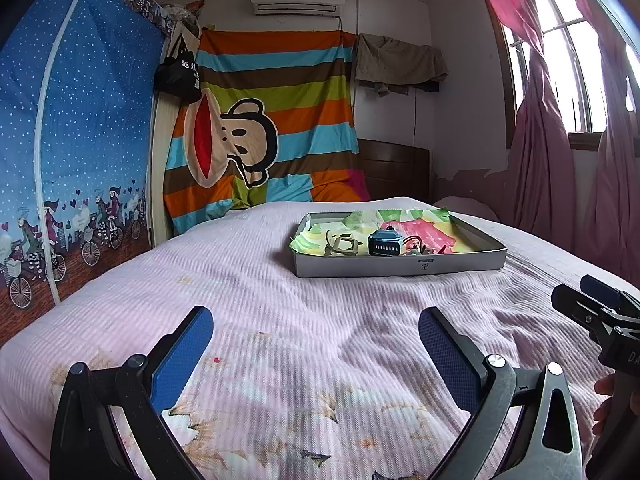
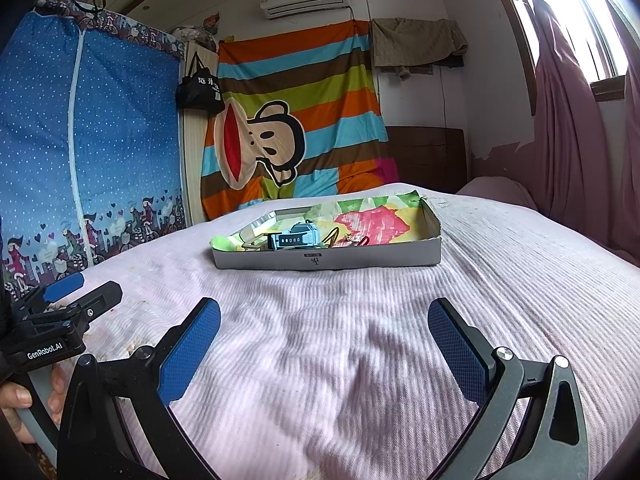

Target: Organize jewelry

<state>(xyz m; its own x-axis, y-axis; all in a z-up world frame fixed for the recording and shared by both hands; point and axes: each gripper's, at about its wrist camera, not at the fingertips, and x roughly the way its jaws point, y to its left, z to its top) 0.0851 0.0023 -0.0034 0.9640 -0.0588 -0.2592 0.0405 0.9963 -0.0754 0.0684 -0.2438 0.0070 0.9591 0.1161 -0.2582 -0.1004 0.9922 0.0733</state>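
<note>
A shallow grey box lined with bright floral paper sits on the pink bed. Inside lie a blue-grey watch, an olive strap with a square buckle, and a tangle of small trinkets. My left gripper is open over the bedspread, well short of the box, with nothing between its blue pads. My right gripper is also open and empty, likewise short of the box. Each gripper shows at the edge of the other's view, as the right gripper and the left gripper.
The pink ribbed bedspread covers the bed. A blue dotted fabric wardrobe stands to the left. A striped monkey sheet hangs behind, with a dark headboard. Pink curtains and a window are on the right. A hand holds the left handle.
</note>
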